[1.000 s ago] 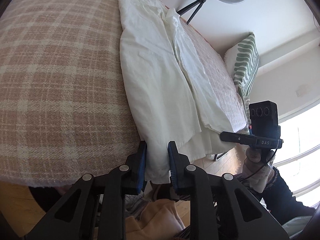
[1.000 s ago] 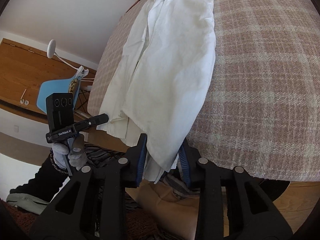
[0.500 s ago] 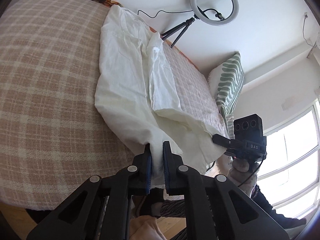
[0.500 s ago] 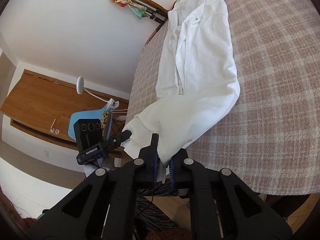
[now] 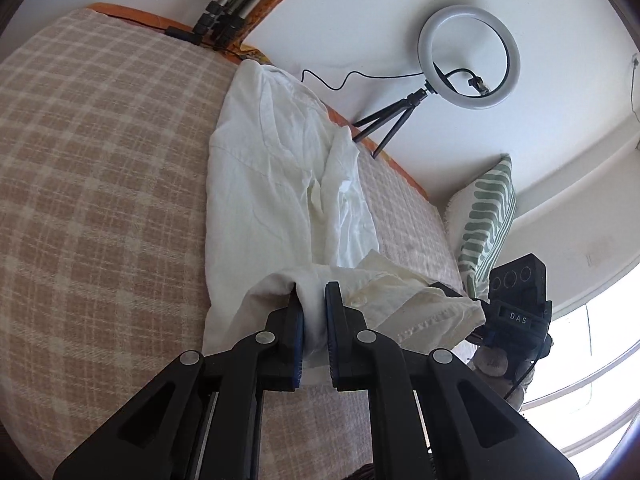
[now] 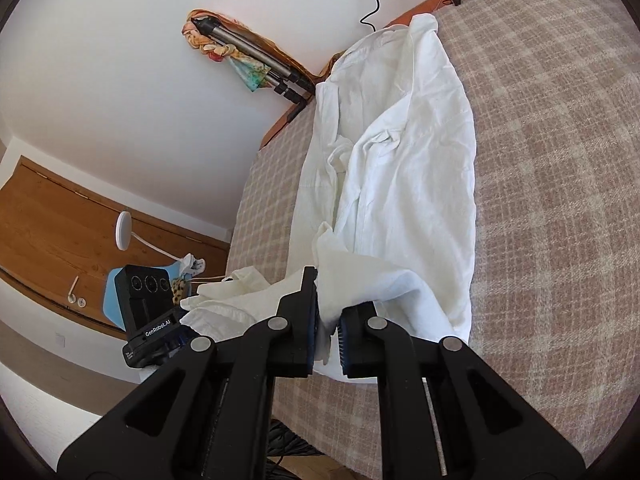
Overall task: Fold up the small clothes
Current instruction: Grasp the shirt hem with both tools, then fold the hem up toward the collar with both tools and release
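Note:
A white shirt (image 5: 272, 184) lies lengthwise on a bed with a pink checked blanket (image 5: 100, 184). My left gripper (image 5: 312, 300) is shut on the shirt's bottom hem and holds it lifted, folded back over the lower part of the shirt. My right gripper (image 6: 330, 300) is shut on the other corner of the same hem of the shirt (image 6: 408, 168), also lifted above the blanket (image 6: 560, 200). Each gripper shows in the other's view: the right gripper's body in the left wrist view (image 5: 516, 304), the left gripper's body in the right wrist view (image 6: 148, 312).
A ring light on a tripod (image 5: 468, 56) stands by the wall beyond the bed. A green patterned pillow (image 5: 488, 216) lies at the bed's right side. Folded tripods with a coloured cloth (image 6: 248, 60) lean at the headboard. A blue chair (image 6: 116, 292) and lamp stand beside the bed.
Both grippers closed on the hem hanging over the bed's edge, then raised it and carried it up over the bed toward the collar. The lower part of the shirt now folds over itself.

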Demonstrator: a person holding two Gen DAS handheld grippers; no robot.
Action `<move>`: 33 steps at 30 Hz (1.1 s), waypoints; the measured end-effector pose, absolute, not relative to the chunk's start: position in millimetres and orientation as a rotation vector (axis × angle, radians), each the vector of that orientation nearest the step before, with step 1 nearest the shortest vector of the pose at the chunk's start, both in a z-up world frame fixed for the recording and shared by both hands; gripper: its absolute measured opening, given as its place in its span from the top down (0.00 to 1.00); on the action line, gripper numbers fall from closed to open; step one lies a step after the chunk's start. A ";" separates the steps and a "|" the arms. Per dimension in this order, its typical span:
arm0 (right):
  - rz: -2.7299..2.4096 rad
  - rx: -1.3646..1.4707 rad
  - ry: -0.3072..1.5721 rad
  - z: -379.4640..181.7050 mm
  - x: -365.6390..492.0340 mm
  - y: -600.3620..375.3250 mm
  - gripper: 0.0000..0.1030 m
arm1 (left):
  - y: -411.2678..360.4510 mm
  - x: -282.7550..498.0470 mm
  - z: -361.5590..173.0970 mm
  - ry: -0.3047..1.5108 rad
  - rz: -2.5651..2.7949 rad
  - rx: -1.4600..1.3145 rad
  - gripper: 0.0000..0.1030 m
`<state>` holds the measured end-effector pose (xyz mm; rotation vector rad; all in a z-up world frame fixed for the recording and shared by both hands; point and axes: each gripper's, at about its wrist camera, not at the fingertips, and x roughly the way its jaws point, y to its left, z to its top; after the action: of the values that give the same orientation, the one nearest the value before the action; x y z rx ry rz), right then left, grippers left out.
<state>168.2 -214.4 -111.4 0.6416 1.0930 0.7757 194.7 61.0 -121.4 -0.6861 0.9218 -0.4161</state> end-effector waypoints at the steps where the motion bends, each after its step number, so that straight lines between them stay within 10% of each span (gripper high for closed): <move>1: 0.768 0.651 1.098 -115.0 174.8 -213.6 0.90 | 61.7 201.0 -125.2 0.928 -0.408 -0.690 0.92; 11: 0.693 0.759 1.213 -168.2 228.1 -216.4 0.86 | 69.5 241.8 -150.0 0.982 -0.347 -0.721 0.90; 16: 0.751 0.916 1.197 -174.0 238.9 -238.9 0.40 | 79.9 243.9 -131.9 0.934 -0.315 -0.700 0.54; 33: 0.578 0.304 1.104 -139.3 216.0 -204.7 0.55 | 16.6 206.1 -115.5 0.863 -0.450 -0.315 0.59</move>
<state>216.0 -204.7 -139.3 0.3041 1.1035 0.5785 206.1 16.6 -115.5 -0.3146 0.8626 -0.4505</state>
